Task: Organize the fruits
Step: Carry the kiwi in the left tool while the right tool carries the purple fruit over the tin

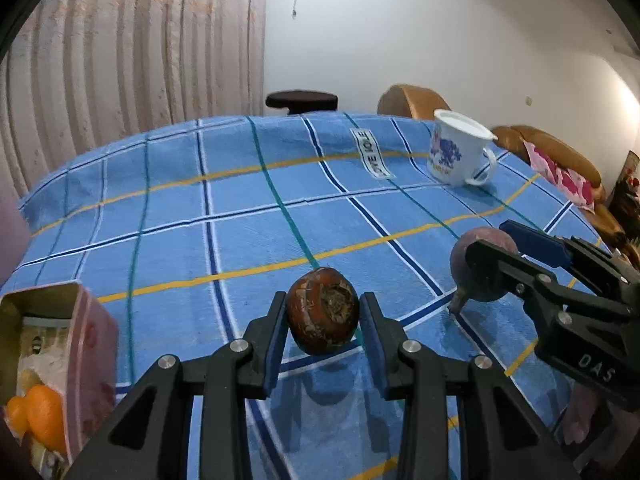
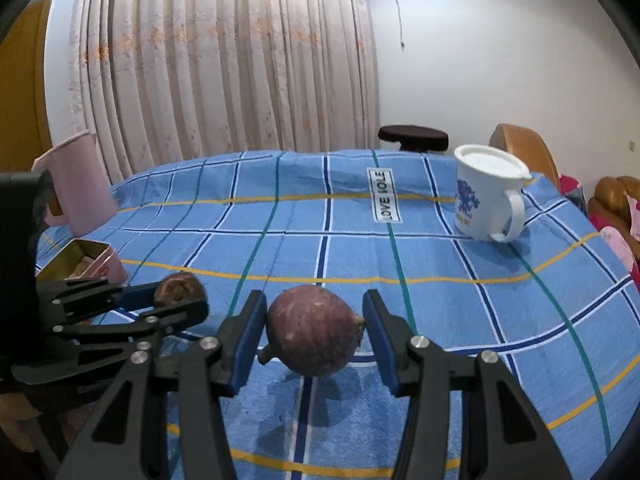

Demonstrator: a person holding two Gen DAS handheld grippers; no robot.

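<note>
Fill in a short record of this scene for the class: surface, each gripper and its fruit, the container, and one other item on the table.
surface: blue checked tablecloth
left gripper: shut on the brown round fruit
right gripper: shut on the purple fig-like fruit
container: open tin at the left edge, orange pieces inside
other item: white lidded mug with blue flowers, far right

Left wrist view: we look from low and close along the left gripper (image 1: pixel 323 312), angled down across the blue checked tablecloth (image 1: pixel 248 216) toward the far wall. Right wrist view: the same facing, from further right. Both share the cloth, the mug (image 2: pixel 486 196) and the curtain (image 2: pixel 224 64).
</note>
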